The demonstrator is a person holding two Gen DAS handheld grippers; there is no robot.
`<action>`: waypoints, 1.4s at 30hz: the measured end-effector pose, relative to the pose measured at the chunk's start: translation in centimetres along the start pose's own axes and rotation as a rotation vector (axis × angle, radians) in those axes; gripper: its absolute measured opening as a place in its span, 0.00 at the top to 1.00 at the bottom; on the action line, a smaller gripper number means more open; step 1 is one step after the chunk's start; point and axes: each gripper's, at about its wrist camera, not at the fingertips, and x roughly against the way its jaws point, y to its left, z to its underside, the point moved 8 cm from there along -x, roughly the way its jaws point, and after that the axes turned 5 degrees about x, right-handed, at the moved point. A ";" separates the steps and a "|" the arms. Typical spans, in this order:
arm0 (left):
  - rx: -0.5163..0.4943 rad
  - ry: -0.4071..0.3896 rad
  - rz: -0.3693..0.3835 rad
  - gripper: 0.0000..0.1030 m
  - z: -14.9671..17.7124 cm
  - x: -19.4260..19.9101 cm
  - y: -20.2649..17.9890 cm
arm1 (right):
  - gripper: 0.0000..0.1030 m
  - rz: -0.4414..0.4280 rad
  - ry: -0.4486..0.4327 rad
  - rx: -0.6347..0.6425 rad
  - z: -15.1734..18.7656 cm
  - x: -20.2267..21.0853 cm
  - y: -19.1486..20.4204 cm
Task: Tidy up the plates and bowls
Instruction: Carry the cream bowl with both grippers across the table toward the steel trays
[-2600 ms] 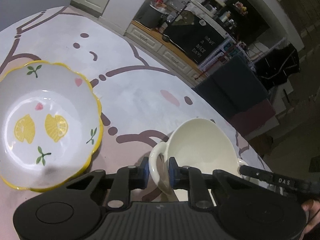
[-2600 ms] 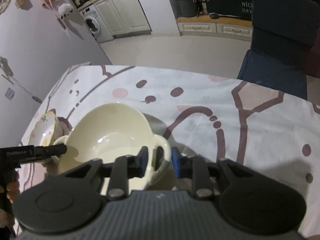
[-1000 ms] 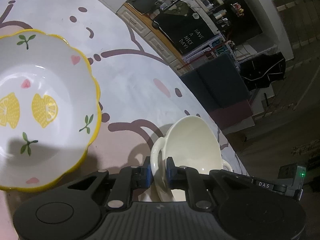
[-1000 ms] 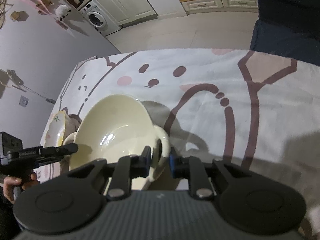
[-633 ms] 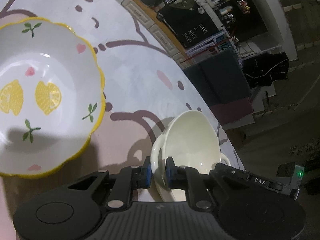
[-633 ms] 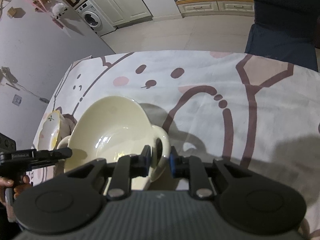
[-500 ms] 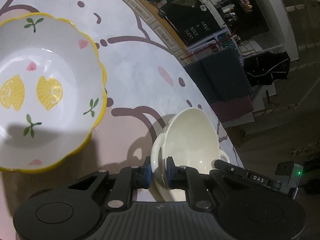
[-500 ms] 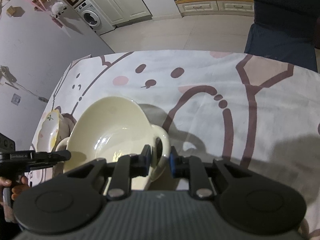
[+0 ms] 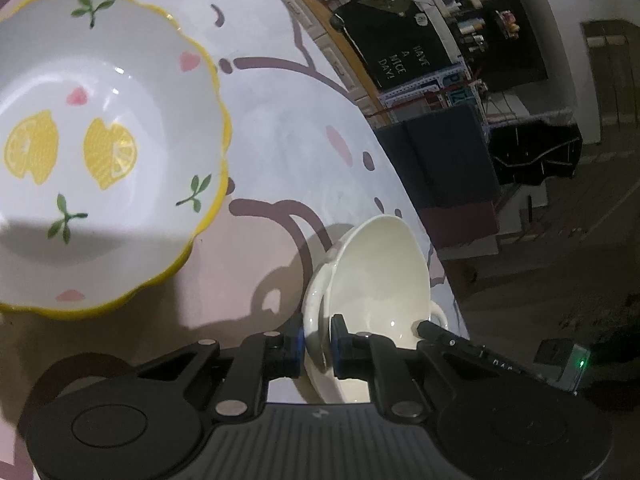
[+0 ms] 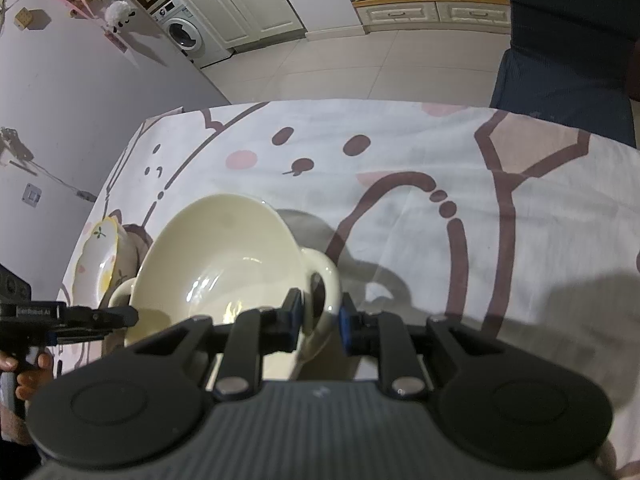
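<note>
**Both grippers carry the cream bowl toward the lemon bowl**

At nine o'clock in the left wrist view sits the lemon-print bowl [image 9: 100, 152], scalloped with a yellow rim, upright on the cartoon tablecloth [image 9: 288, 128]. It fills more of that view than it did a couple of seconds ago and lies closer to the load. That suggests the cream two-handled bowl [image 9: 376, 280] is being brought over to nest in it, though it is not there yet.

At six o'clock the left gripper [image 9: 316, 344] is clamped on the cream bowl's near handle, and the bowl is tilted and appears lifted, its shadow separate on the cloth. In the right wrist view the right gripper [image 10: 320, 318] pinches the opposite handle loop, again at six o'clock.

Nothing lies on the cloth between the two bowls. A dark chair [image 10: 568, 60] stands at one o'clock beyond the table, and a washing machine [image 10: 186, 38] at eleven o'clock, both well apart.
</note>
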 end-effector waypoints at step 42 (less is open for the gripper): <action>-0.113 -0.074 -0.019 0.85 1.3 2.0 -3.3 | 0.76 0.117 -0.068 0.102 -0.2 3.8 1.5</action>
